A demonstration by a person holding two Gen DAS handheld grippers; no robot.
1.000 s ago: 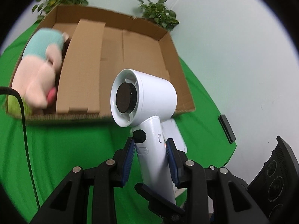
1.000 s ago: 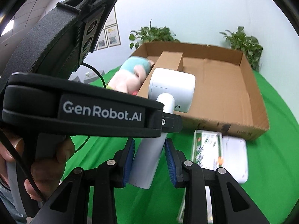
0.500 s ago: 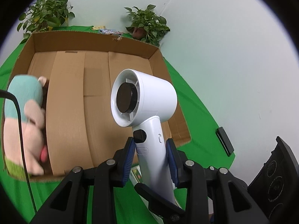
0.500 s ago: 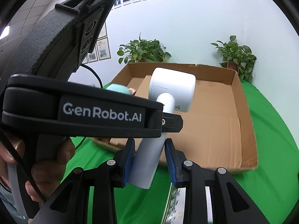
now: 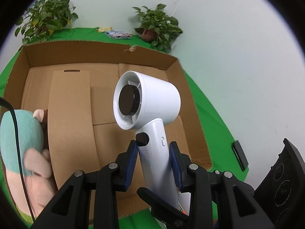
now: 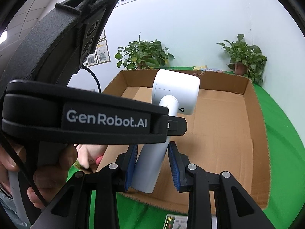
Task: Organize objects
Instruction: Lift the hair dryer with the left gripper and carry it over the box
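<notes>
A white hair dryer [image 5: 152, 118] is held upright by its handle over the open cardboard box [image 5: 106, 57]. My left gripper [image 5: 153, 159] is shut on the handle, its blue pads pressing both sides. My right gripper [image 6: 152, 164] is shut on the lower end of the same handle [image 6: 150, 164], beneath the left gripper's body [image 6: 85, 118], which crosses its view. A plush toy with a teal cap [image 5: 21, 148] lies in the box's left compartment, beside a cardboard divider [image 5: 70, 126].
The box [image 6: 228, 129] stands on a green cloth [image 5: 215, 126]. Two potted plants [image 5: 158, 28] [image 5: 45, 24] stand behind it at the wall. A printed packet [image 6: 177, 221] lies in front of the box. A black flat object [image 5: 241, 155] lies at the cloth's right edge.
Both grippers have carried the hair dryer forward from in front of the box to above its inside. The grip on the handle is unchanged.
</notes>
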